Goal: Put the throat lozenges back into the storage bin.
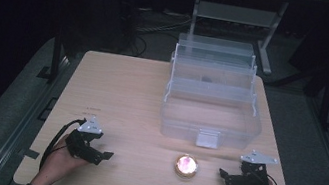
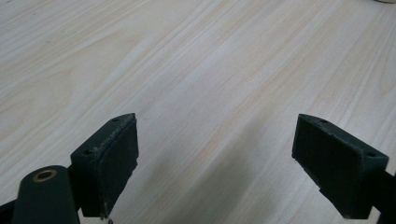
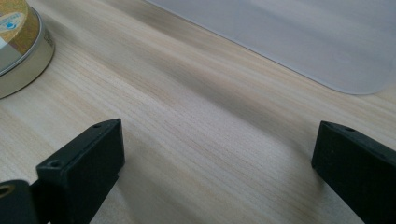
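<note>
We hold the left gripper [image 1: 100, 155] low over the table [image 1: 122, 90] near its front left corner, jaws spread wide with nothing but bare wood grain between them in the left gripper view. The right gripper [image 1: 225, 176] sits near the front right corner, its jaws likewise wide apart and holding nothing. Between the two, a little nearer our right one, lies the round tin [image 1: 186, 165], flat on the wood and well apart from both grippers; in the right gripper view its gold rim [image 3: 18, 46] sits at the upper left, beyond the left jaw. Just behind the tin stands the clear plastic box [image 1: 212, 115], opened out in stepped tiers, its front latch [image 1: 208, 138] near the tin but not touching it. The box's pale front edge crosses the top of the right gripper view [image 3: 289, 42]. The left half of the table is open wood, from the near edge to the far one.
</note>
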A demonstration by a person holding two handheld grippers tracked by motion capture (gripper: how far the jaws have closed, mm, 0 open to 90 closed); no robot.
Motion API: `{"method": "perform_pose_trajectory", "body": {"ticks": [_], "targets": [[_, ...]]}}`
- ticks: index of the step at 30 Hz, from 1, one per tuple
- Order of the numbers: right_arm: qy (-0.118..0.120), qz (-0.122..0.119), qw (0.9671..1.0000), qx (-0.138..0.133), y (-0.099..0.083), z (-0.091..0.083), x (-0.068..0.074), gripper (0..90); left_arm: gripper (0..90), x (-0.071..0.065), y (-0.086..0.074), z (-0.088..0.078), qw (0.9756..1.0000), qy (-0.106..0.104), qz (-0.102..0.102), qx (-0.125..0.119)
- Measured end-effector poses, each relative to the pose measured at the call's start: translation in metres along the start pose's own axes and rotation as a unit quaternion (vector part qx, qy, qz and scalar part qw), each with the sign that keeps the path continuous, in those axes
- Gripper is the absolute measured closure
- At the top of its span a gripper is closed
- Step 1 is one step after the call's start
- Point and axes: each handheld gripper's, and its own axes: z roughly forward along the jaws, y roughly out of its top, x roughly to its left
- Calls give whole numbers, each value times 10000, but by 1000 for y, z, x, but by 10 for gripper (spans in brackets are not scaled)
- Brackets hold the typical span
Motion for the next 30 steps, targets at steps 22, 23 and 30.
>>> {"method": "perform_pose_trajectory", "body": {"ticks": [22,23,30], "targets": [[0,0,10000,0,0,0,0,20,139,-15,30,10,9988,-404,249,111],[0,1,10000,1,0,0,0,20,139,-16,33,12,9986,-423,291,118],[0,0,10000,-1,0,0,0,20,139,-23,46,17,9976,-532,416,130]]}}
